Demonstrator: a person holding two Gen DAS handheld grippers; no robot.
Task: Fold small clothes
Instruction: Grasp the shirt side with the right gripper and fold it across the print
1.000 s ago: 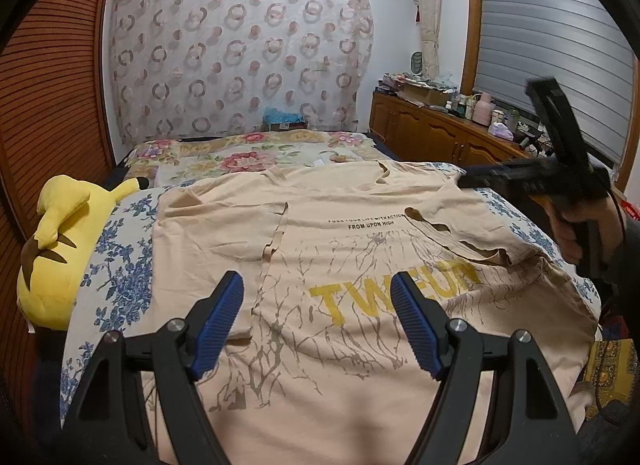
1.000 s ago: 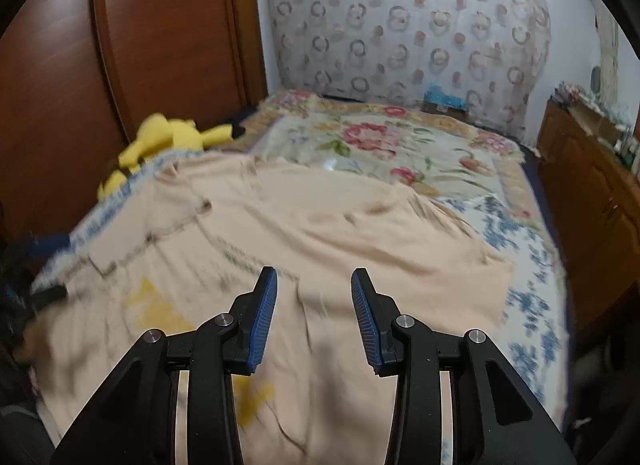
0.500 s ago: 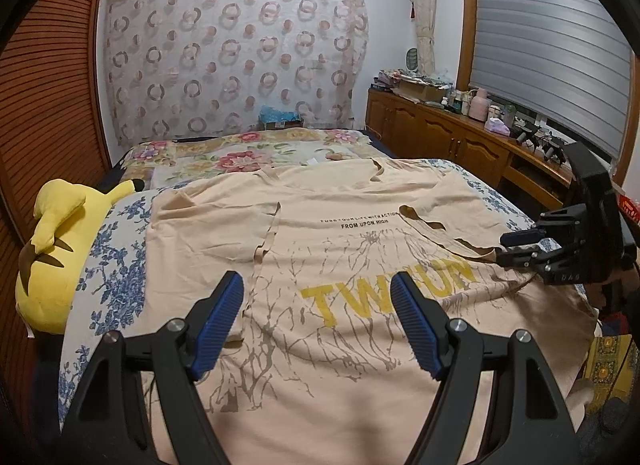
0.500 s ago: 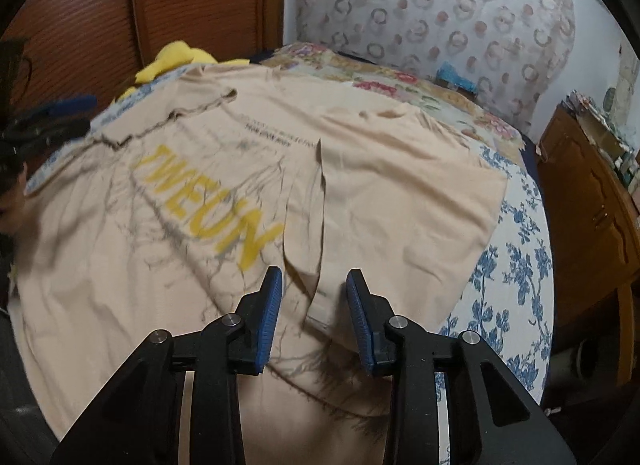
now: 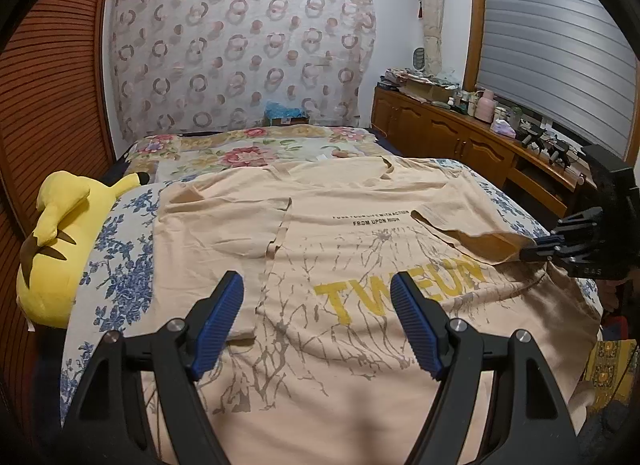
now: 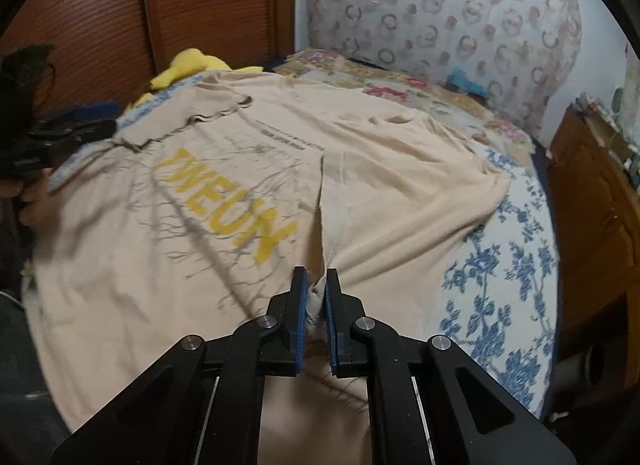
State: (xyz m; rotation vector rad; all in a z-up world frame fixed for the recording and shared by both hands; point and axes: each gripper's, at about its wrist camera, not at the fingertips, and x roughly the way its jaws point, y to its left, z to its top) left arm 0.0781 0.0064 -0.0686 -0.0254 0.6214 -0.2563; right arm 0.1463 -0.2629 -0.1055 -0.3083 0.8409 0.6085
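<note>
We see the beige T-shirt (image 5: 360, 257) spread flat on the bed, printed side up, with yellow "TWEUN" lettering, a small black line of text above it and a grey branching pattern across the body. Both sleeves are folded in over the body. It lies on a white sheet with blue flowers (image 5: 120, 261), which shows bare along both sides of the shirt.

Our right gripper (image 6: 316, 297) has just been closing, and its blue pads (image 6: 299, 317) now pinch a bunched edge of the folded-in sleeve; the cloth rises in a small ridge toward the pinch. From the left wrist view the same gripper (image 5: 532, 249) sits at the right edge of the shirt with the sleeve edge lifted to it.

Our left gripper (image 5: 316, 321) hangs above the lower part of the shirt with its jaws wide apart and nothing between them.

A yellow plush toy (image 5: 56, 249) lies at the left edge of the bed, against a brown slatted wardrobe door (image 5: 52, 85). Beyond the shirt a floral quilt (image 5: 248, 149) covers the far end of the bed, under a sheer curtain with ring patterns (image 5: 240, 53). A wooden cabinet (image 5: 448, 141) crowded with small items runs along the right wall below a grey window blind (image 5: 552, 45).
</note>
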